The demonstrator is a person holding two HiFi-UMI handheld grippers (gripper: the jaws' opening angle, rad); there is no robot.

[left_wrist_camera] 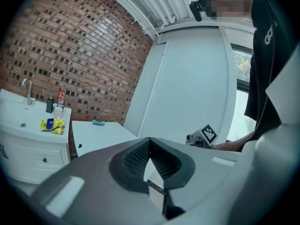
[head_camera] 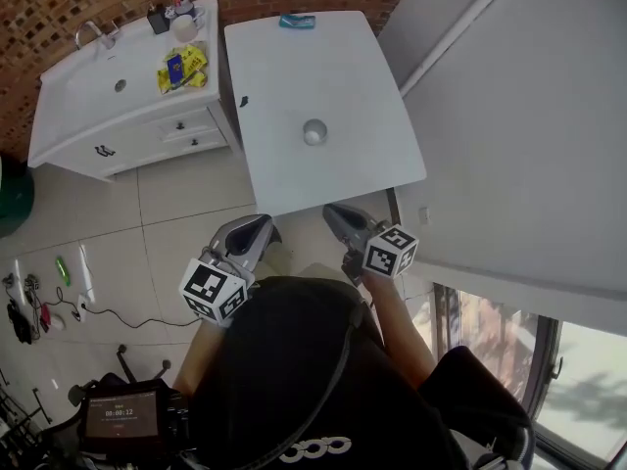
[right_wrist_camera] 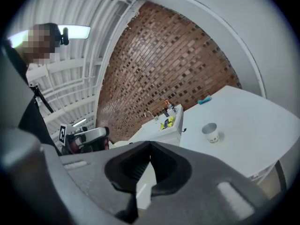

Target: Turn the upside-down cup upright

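Observation:
A small pale cup (head_camera: 313,131) stands upright, mouth up, near the middle of the white table (head_camera: 284,76); in the right gripper view the cup (right_wrist_camera: 210,132) shows its open rim on top. Both grippers are held back off the table's near edge, close to my body. My left gripper (head_camera: 263,223) is shut with nothing in it, its tips meeting in its own view (left_wrist_camera: 150,139). My right gripper (head_camera: 333,210) is also shut and empty (right_wrist_camera: 150,145). Neither one touches the cup.
A white vanity (head_camera: 118,116) with a sink, a faucet (head_camera: 93,31), yellow packets (head_camera: 182,67) and bottles stands left of the table against the brick wall. A teal object (head_camera: 297,22) lies at the table's far edge. A white wall runs along the right.

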